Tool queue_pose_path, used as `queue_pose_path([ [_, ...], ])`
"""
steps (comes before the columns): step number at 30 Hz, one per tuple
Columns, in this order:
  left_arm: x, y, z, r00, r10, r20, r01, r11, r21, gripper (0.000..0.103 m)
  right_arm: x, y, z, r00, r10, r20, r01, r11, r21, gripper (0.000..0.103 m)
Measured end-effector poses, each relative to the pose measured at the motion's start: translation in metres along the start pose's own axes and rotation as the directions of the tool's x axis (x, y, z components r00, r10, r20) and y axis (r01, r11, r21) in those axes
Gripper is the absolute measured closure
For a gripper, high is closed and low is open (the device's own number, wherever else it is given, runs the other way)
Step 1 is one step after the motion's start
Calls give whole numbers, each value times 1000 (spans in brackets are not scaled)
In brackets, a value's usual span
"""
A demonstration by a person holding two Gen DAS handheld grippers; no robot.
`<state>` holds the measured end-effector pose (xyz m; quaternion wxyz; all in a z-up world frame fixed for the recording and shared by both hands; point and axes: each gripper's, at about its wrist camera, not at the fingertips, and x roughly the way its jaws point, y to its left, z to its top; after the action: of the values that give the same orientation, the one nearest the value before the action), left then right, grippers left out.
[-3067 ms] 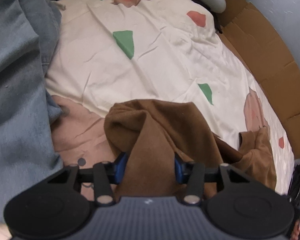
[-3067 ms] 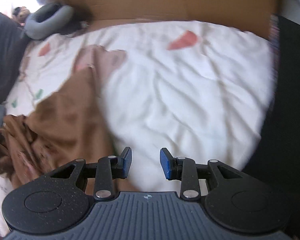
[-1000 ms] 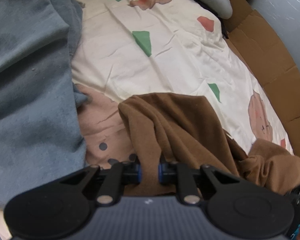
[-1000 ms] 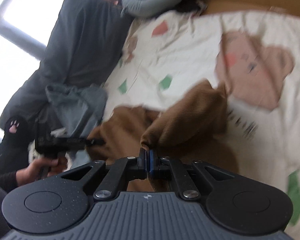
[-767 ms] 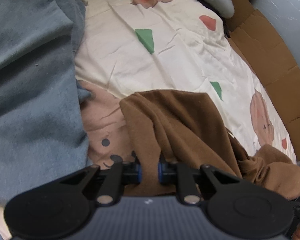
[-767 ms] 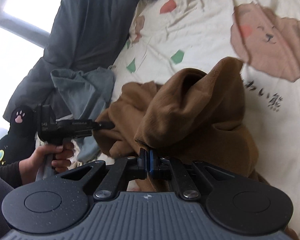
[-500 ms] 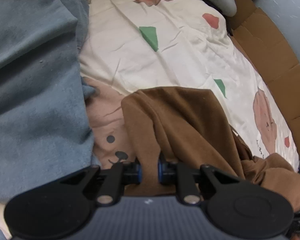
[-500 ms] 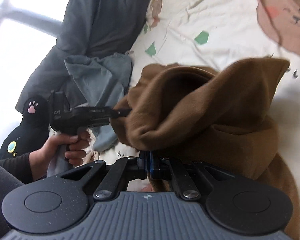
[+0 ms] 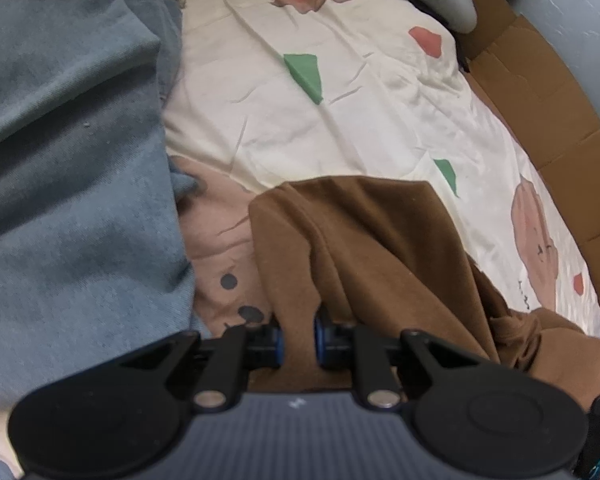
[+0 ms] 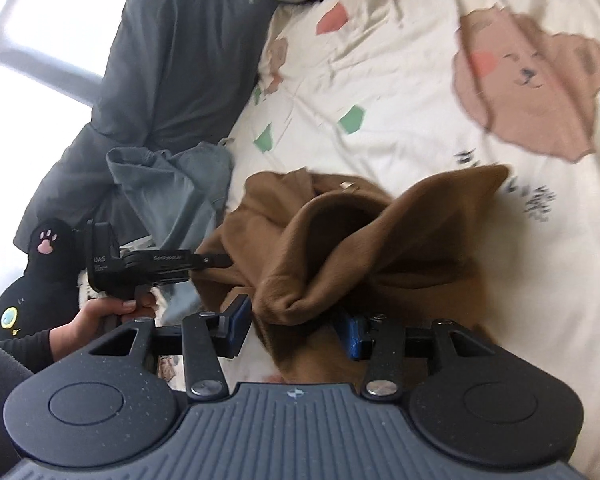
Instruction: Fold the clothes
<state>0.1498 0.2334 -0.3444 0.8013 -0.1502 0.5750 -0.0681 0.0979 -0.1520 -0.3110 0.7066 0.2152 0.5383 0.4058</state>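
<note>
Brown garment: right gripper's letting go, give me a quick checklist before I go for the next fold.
1. Left gripper clamped on the brown garment: ok, cloth pinched between its blue pads.
2. Right gripper released: ok, its jaws have just been opening; a bunched fold sits between them, pads clear.
3. Garment lying flat: not ok, it is heaped and twisted on the bedsheet.
4. Free sheet to spread on: ok, bare beyond the garment.
5. Blue-grey clothes clear of the garment: cannot tell; they lie close on its left.
</note>
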Motion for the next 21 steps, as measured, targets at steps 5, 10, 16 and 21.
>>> queue_pose_path([
  [5,-1,1,1,1000,7,4,-7,1000,4,87,-25,-20,4,997,-37,63,34,998,51,51],
  [10,-2,3,1,1000,14,6,-14,1000,9,86,-32,-34,14,992,-68,103,60,995,81,51],
  [16,-3,9,-1,1000,20,5,-20,1000,6,79,-28,-53,23,981,-135,142,117,985,128,51],
  [21,-3,15,-3,1000,16,6,-16,1000,-16,78,-19,-70,31,976,-160,148,133,975,178,51],
])
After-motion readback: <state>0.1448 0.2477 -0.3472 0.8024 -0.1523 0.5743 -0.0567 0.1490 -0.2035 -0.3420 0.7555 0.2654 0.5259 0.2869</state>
